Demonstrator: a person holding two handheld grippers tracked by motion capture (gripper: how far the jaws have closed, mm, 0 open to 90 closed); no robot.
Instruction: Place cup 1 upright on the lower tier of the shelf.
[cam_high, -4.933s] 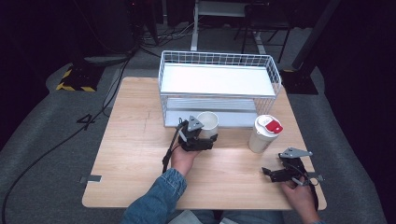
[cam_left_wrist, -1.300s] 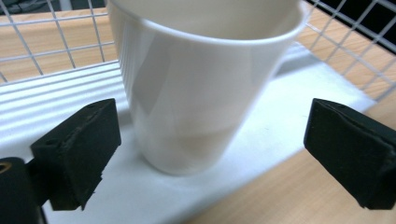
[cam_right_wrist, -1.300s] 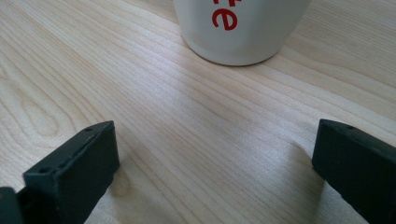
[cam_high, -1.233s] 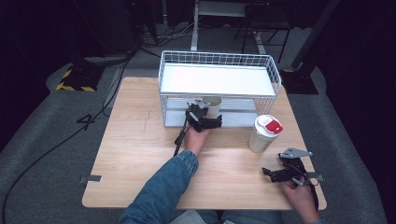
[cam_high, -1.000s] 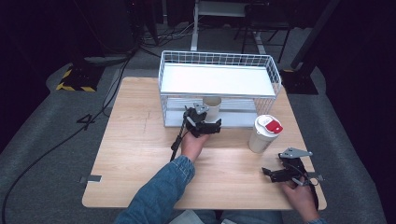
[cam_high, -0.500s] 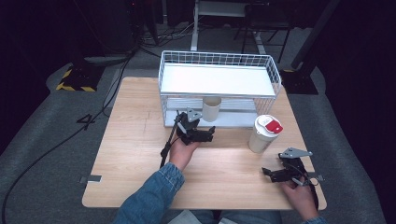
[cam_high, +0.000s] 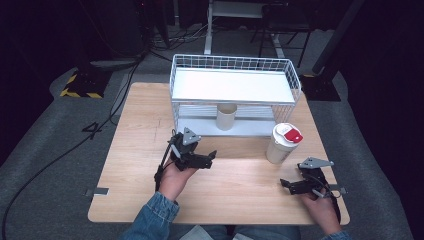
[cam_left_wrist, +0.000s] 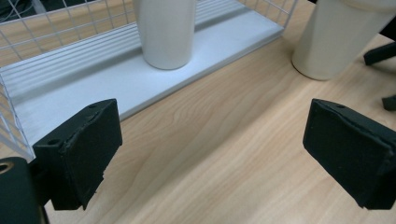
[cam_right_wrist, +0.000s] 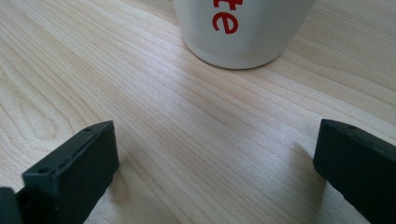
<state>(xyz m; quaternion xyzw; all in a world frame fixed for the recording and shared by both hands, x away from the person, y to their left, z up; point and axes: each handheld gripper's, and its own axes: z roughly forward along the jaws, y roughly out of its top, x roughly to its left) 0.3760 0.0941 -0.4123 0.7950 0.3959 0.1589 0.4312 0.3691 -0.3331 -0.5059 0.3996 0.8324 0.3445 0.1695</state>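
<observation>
On the rack's (cam_high: 235, 87) lower shelf stands the plain cup (cam_high: 226, 116). In front of the rack, the left tool (cam_high: 206, 159) gapes wide, empty. The right tool (cam_high: 289, 184), also wide, faces the lidded cup (cam_high: 282, 144), whose red lettering its own view reveals.

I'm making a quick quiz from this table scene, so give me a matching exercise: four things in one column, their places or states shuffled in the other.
1. plain white lidless cup
2. white cup with red-patched lid
3. left gripper
4. white wire rack

A. open, above bare wood
B. on the tabletop, outside the rack
C. at the table's far side
D. on the rack's lower shelf

Pairs: 1-D, 2-B, 3-A, 4-C
</observation>
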